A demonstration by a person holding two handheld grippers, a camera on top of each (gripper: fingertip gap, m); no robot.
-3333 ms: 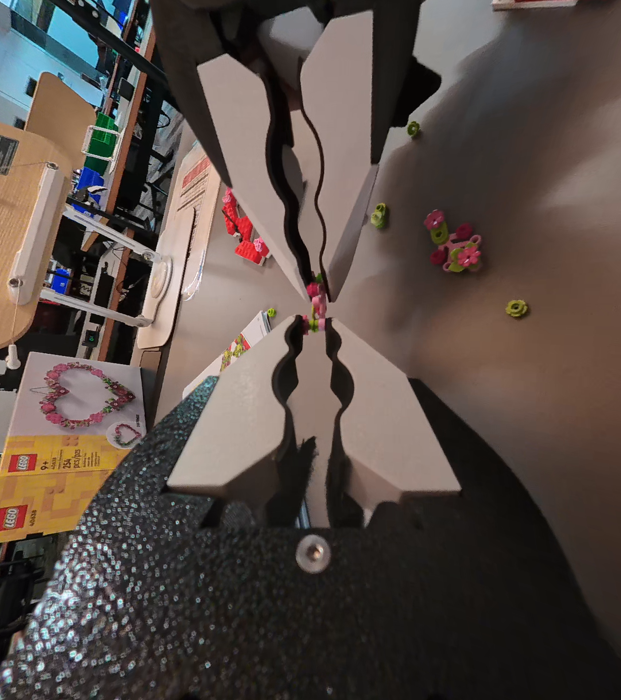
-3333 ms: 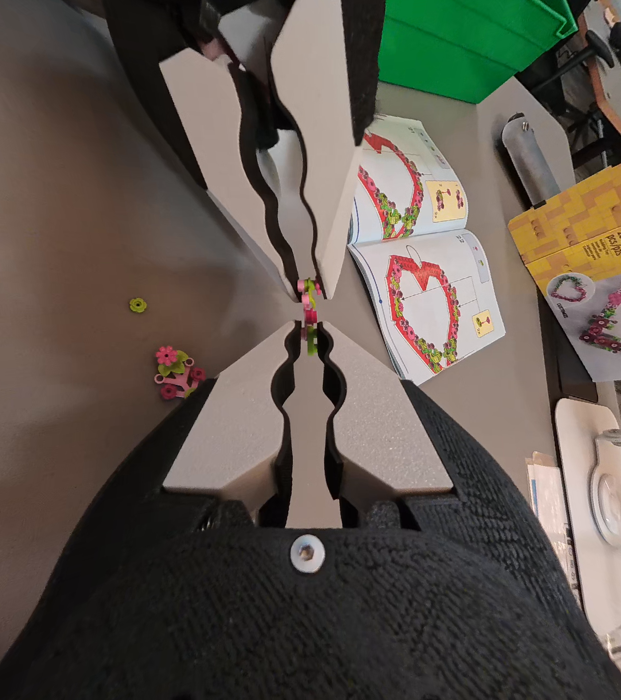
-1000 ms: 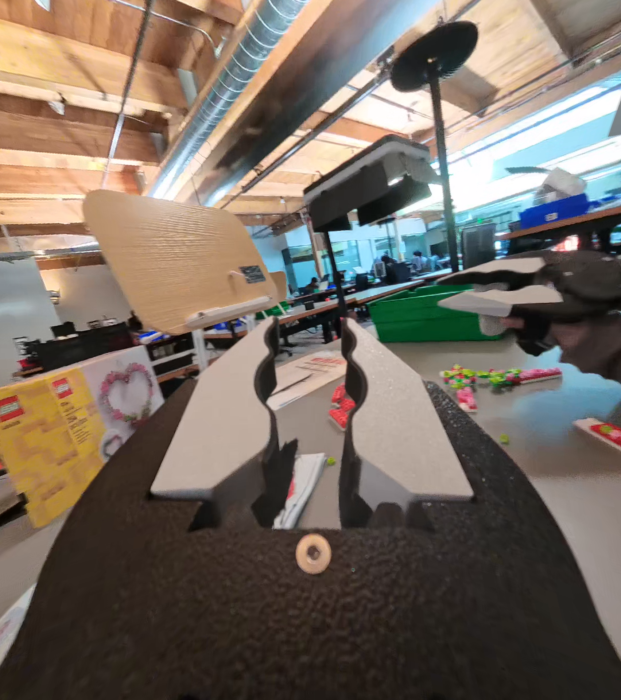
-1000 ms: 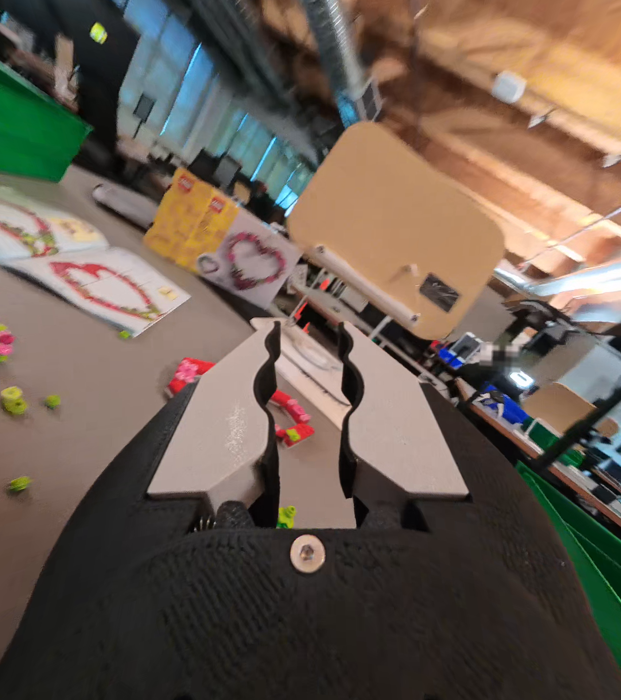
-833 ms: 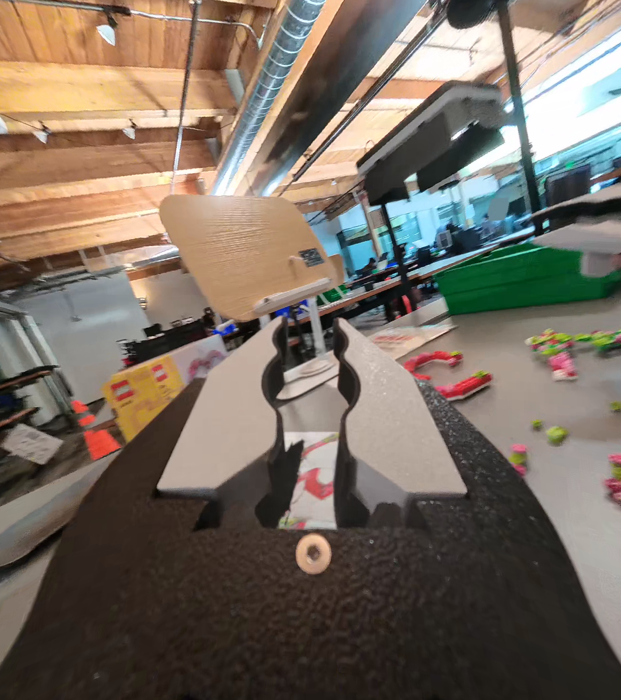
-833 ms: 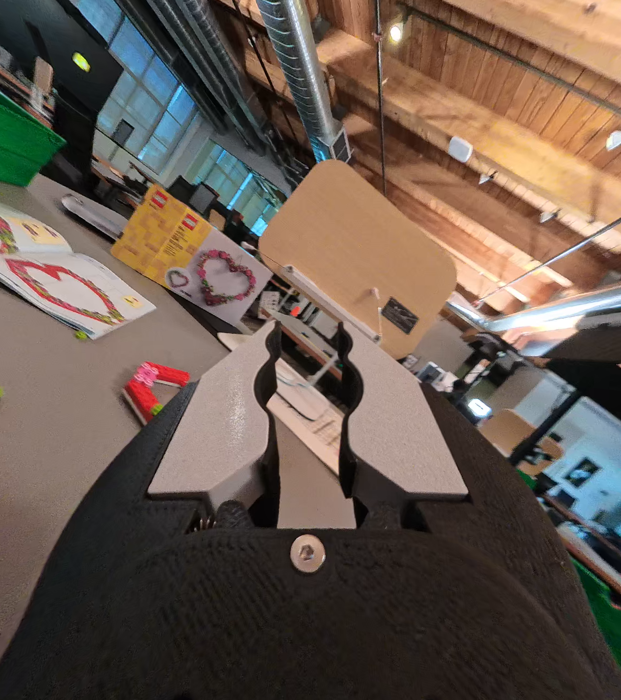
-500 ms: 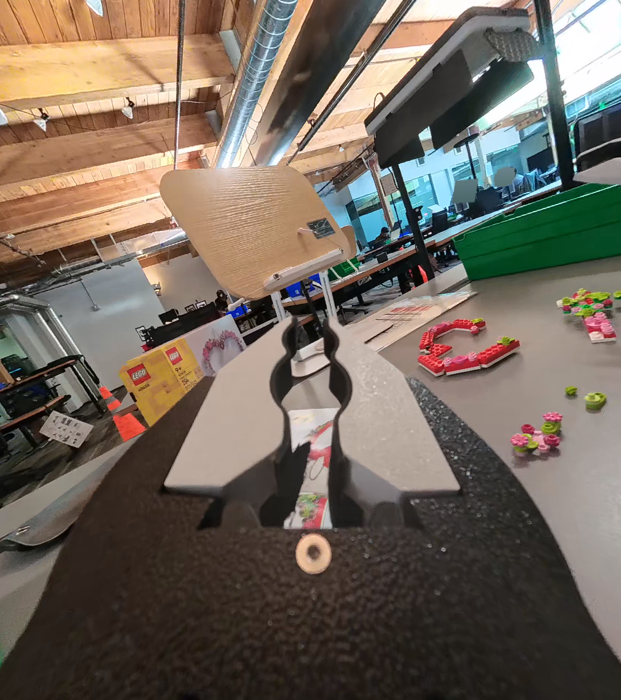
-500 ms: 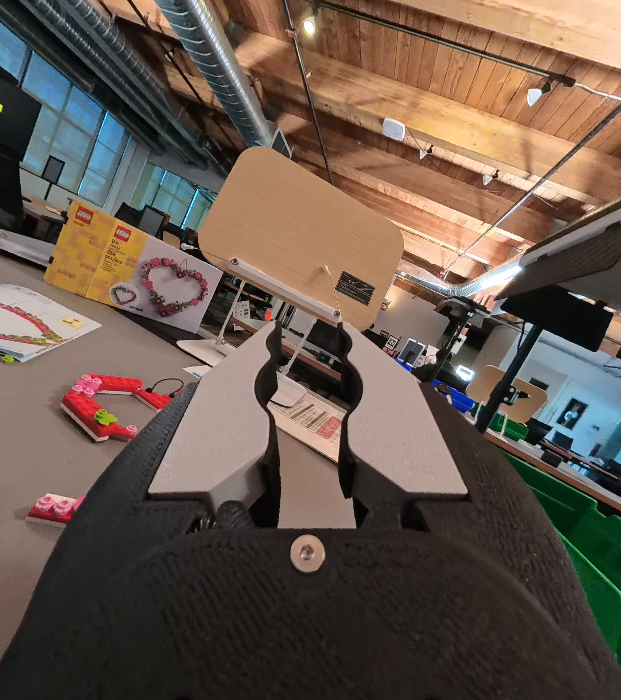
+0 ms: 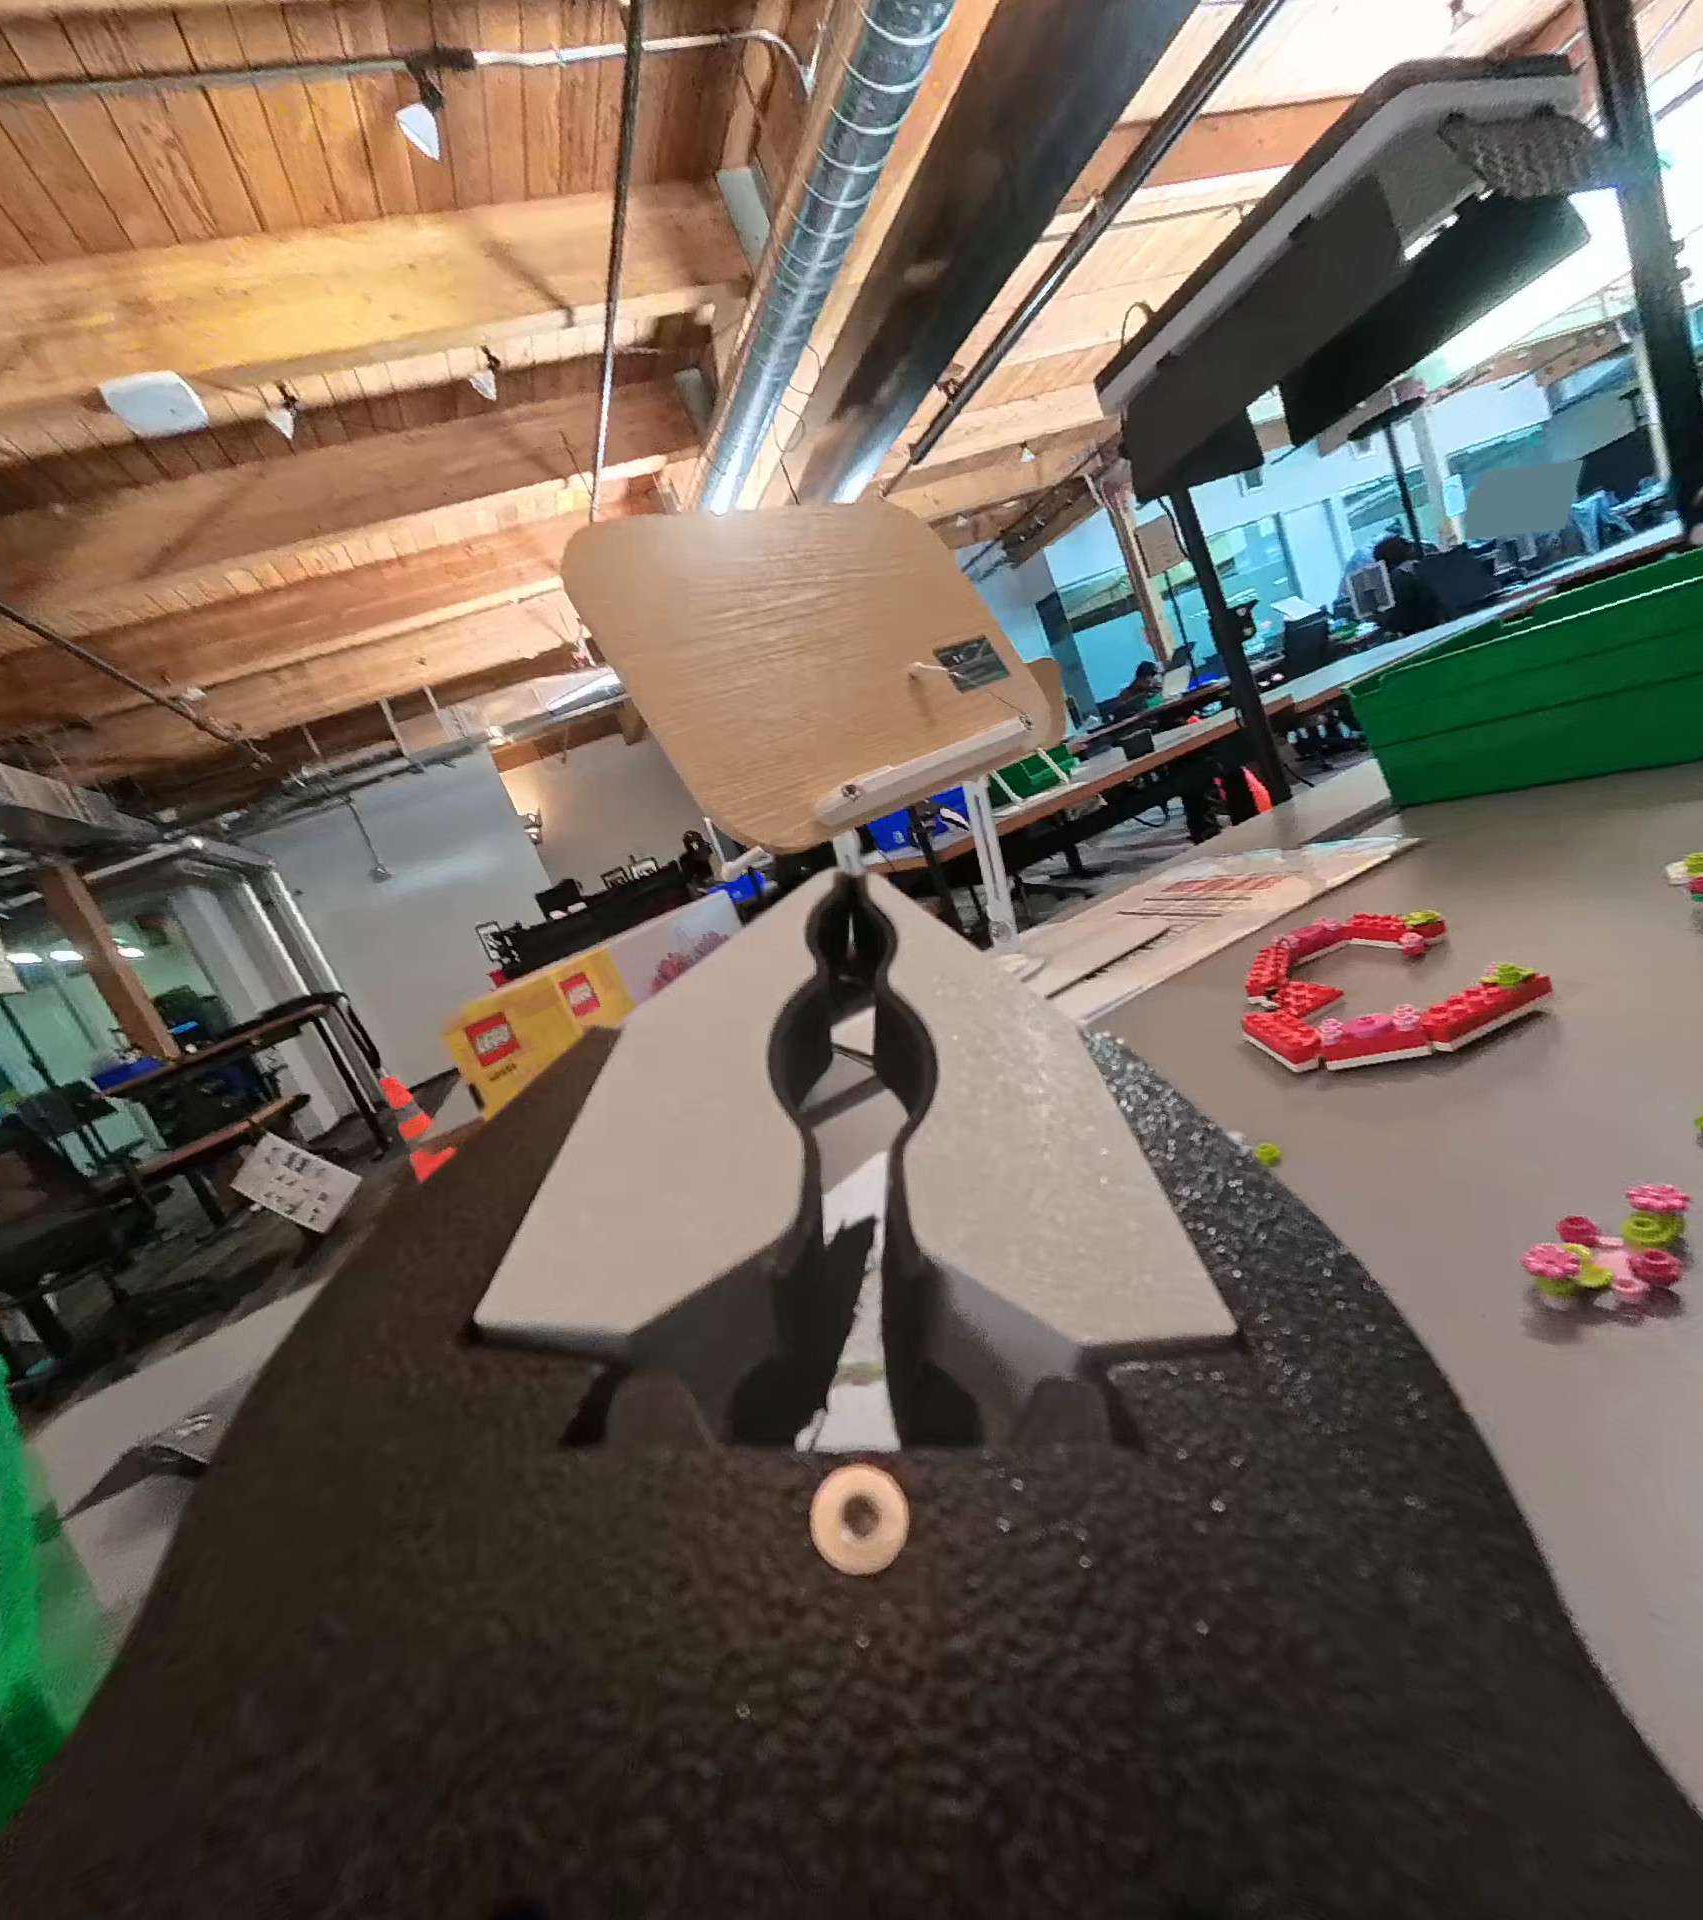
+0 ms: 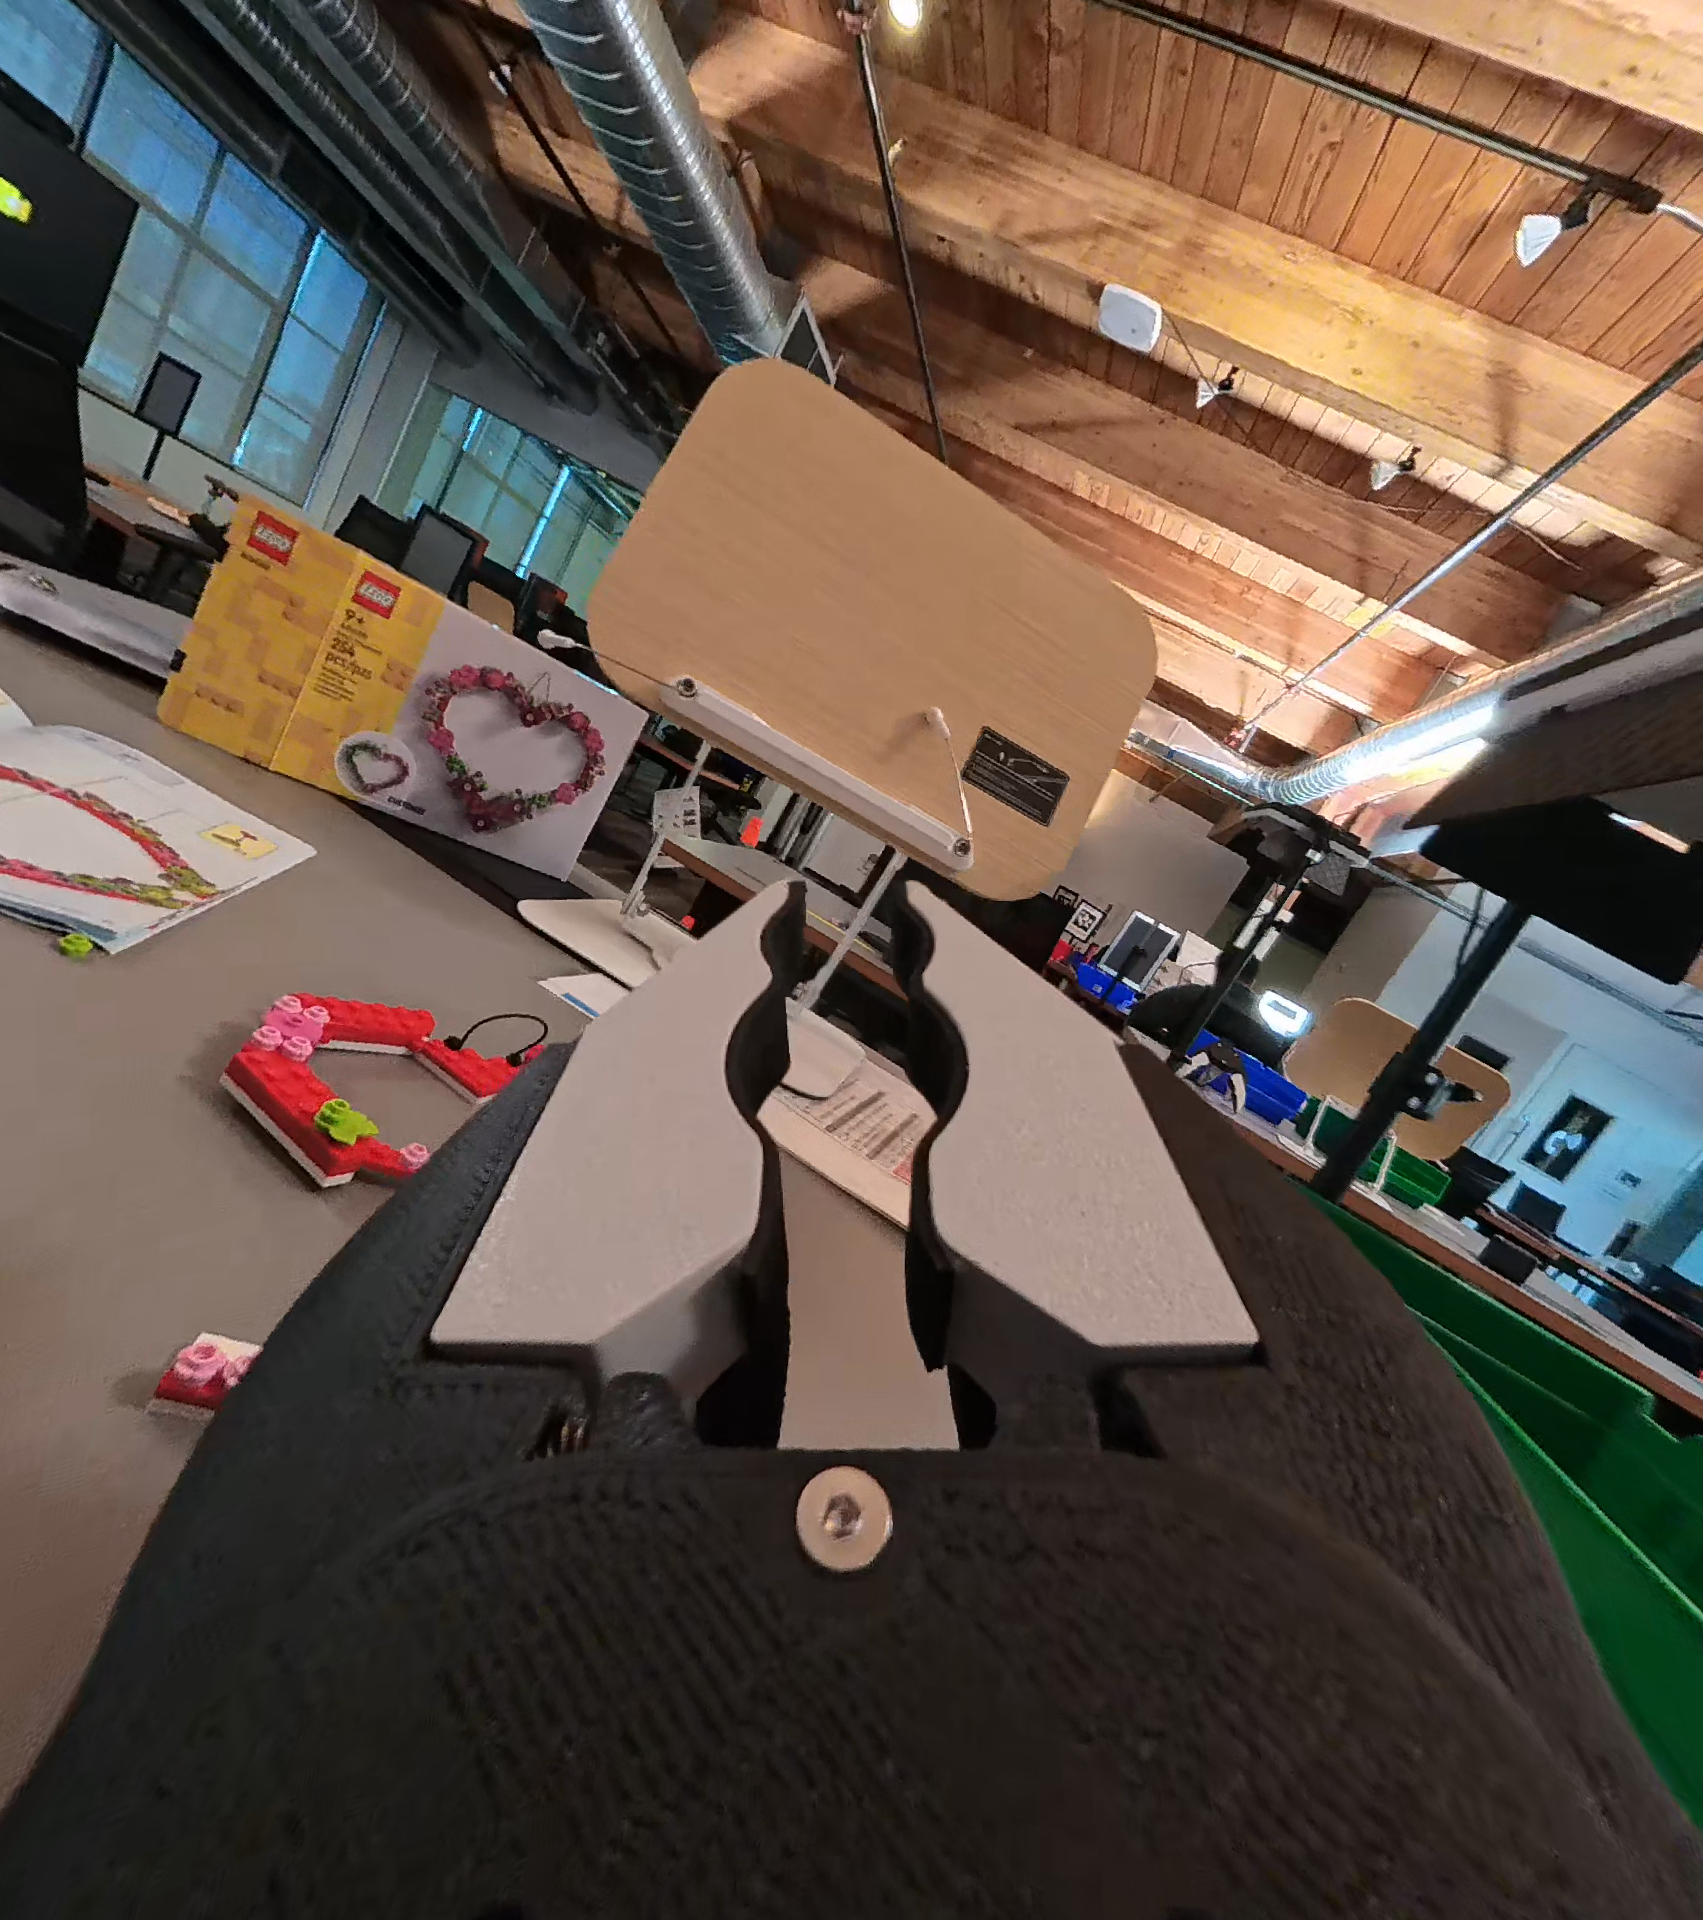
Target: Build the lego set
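A partly built red lego heart frame (image 9: 1387,1003) with pink and green flower pieces lies on the grey table (image 9: 1605,1507). It also shows in the right wrist view (image 10: 348,1081). My left gripper (image 9: 852,883) is shut, tips touching, with nothing seen between them. It is held above the table, left of the frame. My right gripper (image 10: 852,904) is open and empty, right of the frame. Loose pink and lime flower pieces (image 9: 1605,1252) lie near the left gripper. A small red and pink brick (image 10: 203,1371) lies by the right gripper.
A wooden book stand (image 10: 868,623) stands at the back, beside the yellow set box (image 10: 390,686). An open instruction booklet (image 10: 78,831) lies far left. A printed sheet (image 10: 857,1122) lies under the stand. Green bins (image 9: 1595,686) (image 10: 1605,1558) border the table. One gripper's finger ends stand about 35 cm off the other's.
My left gripper has closed from open to shut and turned left and upward. The right gripper has swung round to face the stand and stays open; it has left the left wrist view.
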